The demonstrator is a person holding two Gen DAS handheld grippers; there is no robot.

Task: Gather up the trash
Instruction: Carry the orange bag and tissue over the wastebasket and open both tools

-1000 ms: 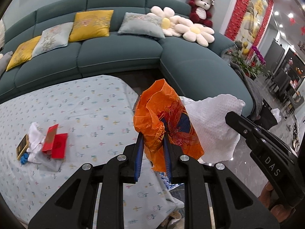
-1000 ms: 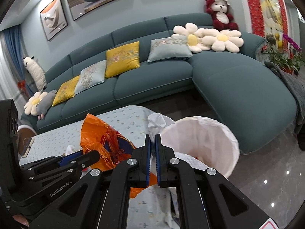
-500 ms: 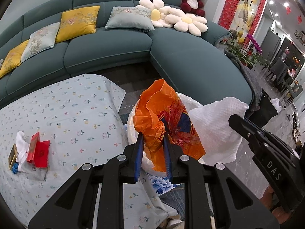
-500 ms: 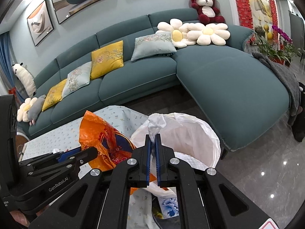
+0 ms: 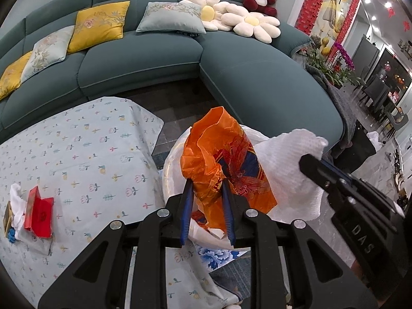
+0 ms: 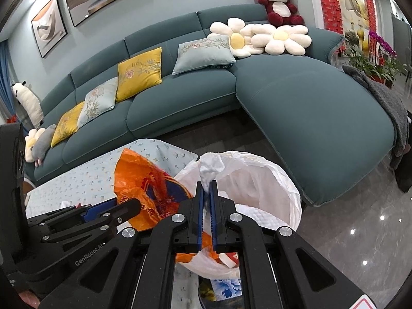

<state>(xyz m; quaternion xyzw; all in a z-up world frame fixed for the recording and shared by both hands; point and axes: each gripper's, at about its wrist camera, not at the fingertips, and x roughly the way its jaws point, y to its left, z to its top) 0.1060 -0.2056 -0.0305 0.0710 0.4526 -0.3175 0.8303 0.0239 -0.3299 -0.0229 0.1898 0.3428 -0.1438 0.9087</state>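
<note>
Now over the white-lined trash bin [image 6: 270,195], lower than before: left gripper [image 5: 207,180] clamped on orange plastic bag [image 5: 221,159], right gripper [image 6: 206,184] pinching white paper towel [image 6: 211,166]; ready to release.

The room is evenly and brightly lit by ceiling spotlights [image 5: 367,0], mirrored as glare dots on the glossy floor [image 6: 355,231]. Edges are bent and darkly vignetted by fisheye distortion; focus is kept sharp.

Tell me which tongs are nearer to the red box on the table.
Left. The left tongs, gripping the orange bag, are at the table's edge, on the red box's side. The right tongs, holding the white tissue, are farther away, beyond the bin.
</note>
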